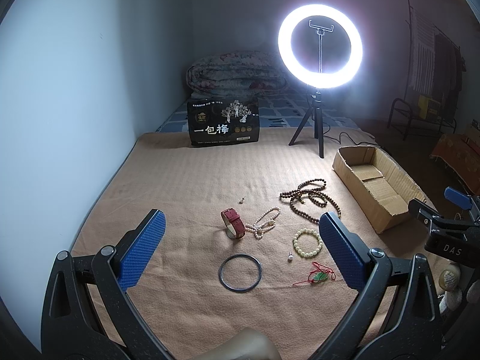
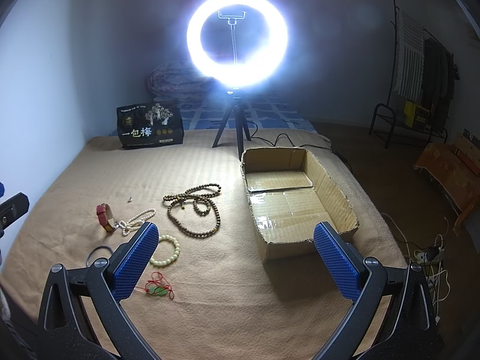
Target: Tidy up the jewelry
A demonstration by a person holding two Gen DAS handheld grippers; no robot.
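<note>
Jewelry lies loose on a tan blanket point(image 1: 180, 180): a red-strapped watch point(image 1: 233, 223), a white pearl necklace point(image 1: 264, 222), brown wooden prayer beads point(image 1: 309, 196), a pale bead bracelet point(image 1: 307, 242), a dark bangle point(image 1: 240, 273), a green pendant on red cord point(image 1: 318, 276) and two small earrings point(image 1: 289, 257). An empty cardboard box point(image 2: 295, 198) sits to the right. My left gripper point(image 1: 240, 234) is open and empty, hovering over the jewelry. My right gripper point(image 2: 235, 240) is open and empty, between the bracelet point(image 2: 166, 250) and the box.
A lit ring light on a tripod point(image 1: 319, 43) stands at the back of the blanket. A black snack bag point(image 1: 223, 123) and a folded quilt point(image 1: 237, 73) sit behind. A clothes rack point(image 2: 420, 69) and floor cables point(image 2: 432, 255) are to the right.
</note>
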